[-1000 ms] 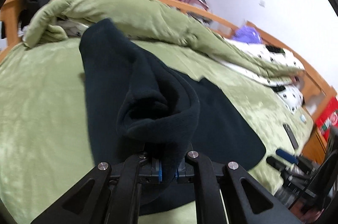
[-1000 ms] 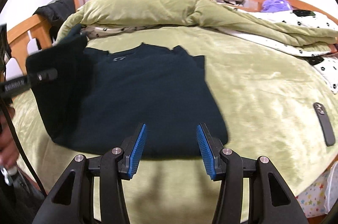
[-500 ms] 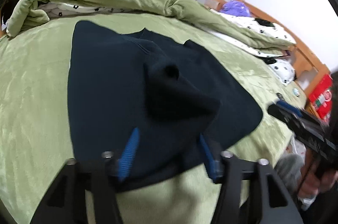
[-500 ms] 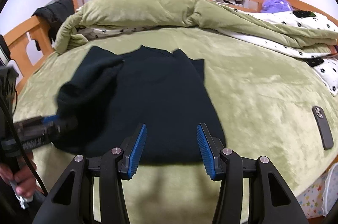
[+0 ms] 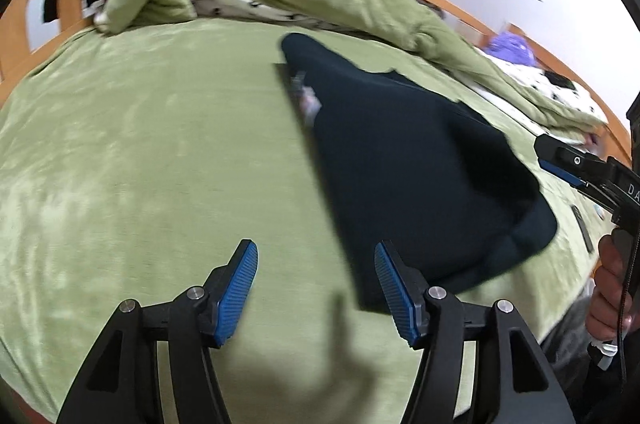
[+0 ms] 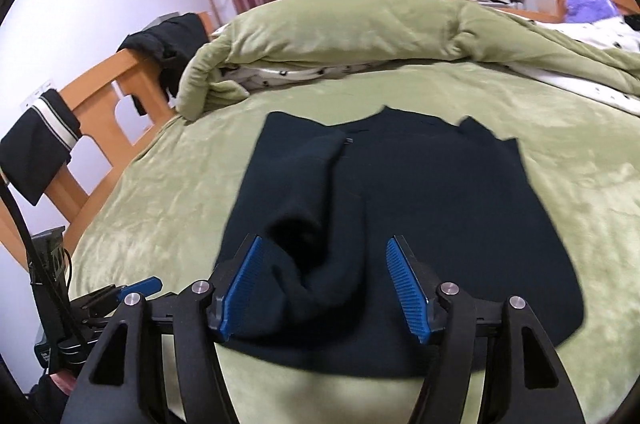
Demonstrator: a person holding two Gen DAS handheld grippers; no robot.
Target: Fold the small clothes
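**Ana:** Left wrist view first, going left to right: bare green blanket (image 5: 152,152) fills the left side of the bed, then the left gripper (image 5: 316,288) hangs over it. Its jaws have just been opening, and nothing is between them now; the blue pads are wide apart over blanket only.

**Ben:** So it has let go. Where is the garment?

**Ana:** The dark sweater (image 5: 408,160) lies flat on the blanket, right of that gripper and toward the bed's near edge, with one side laid inward over the body. Farther right, the right gripper (image 5: 568,164) pokes in, held by a hand (image 5: 612,288).

**Ben:** And from the right wrist view?

**Ana:** At the left edge a black cloth (image 6: 36,148) hangs over the wooden bed frame (image 6: 100,92). The sweater (image 6: 460,208) spreads across the middle. The right gripper (image 6: 324,284) has also just been widening, and a bunched sleeve end (image 6: 320,264) sits between its pads, but I see no squeeze on it.

**Ben:** Probably lined up to take that lump and smooth it down.

**Ana:** That is my guess; the rolled quilt (image 6: 360,36) along the far edge keeps the working area clear.
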